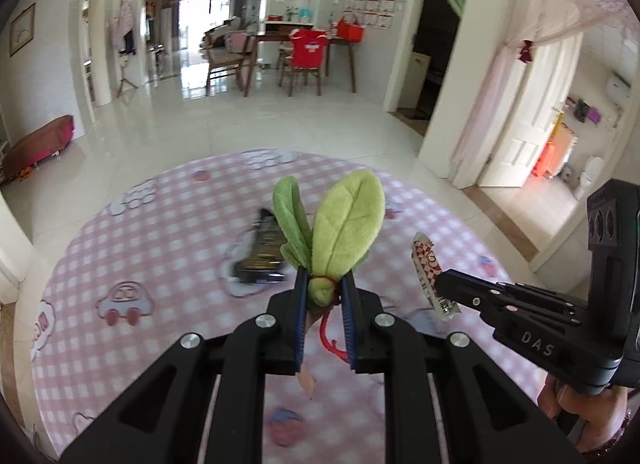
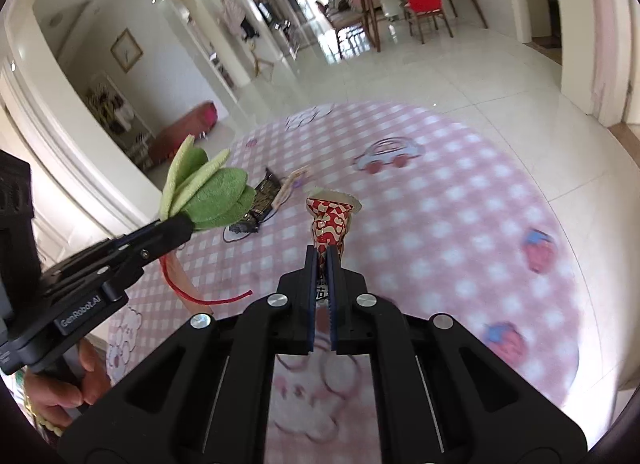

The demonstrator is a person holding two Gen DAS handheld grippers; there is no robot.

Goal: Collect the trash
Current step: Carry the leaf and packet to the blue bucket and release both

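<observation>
"DAS" on the right gripper (image 1: 438,284); "GenRobot.AI" on the left gripper (image 2: 188,223).

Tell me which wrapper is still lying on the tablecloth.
The black-and-gold wrapper; the red-and-white wrapper is pinched up in the right claw.

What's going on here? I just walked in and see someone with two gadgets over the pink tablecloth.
A person is picking trash off the round pink checked tablecloth. The left tongs are shut on a green plush leaf with a red string. The right tongs are shut on a red-and-white wrapper. Both are held above the cloth. A dark wrapper lies on it, not yet picked up.
</observation>
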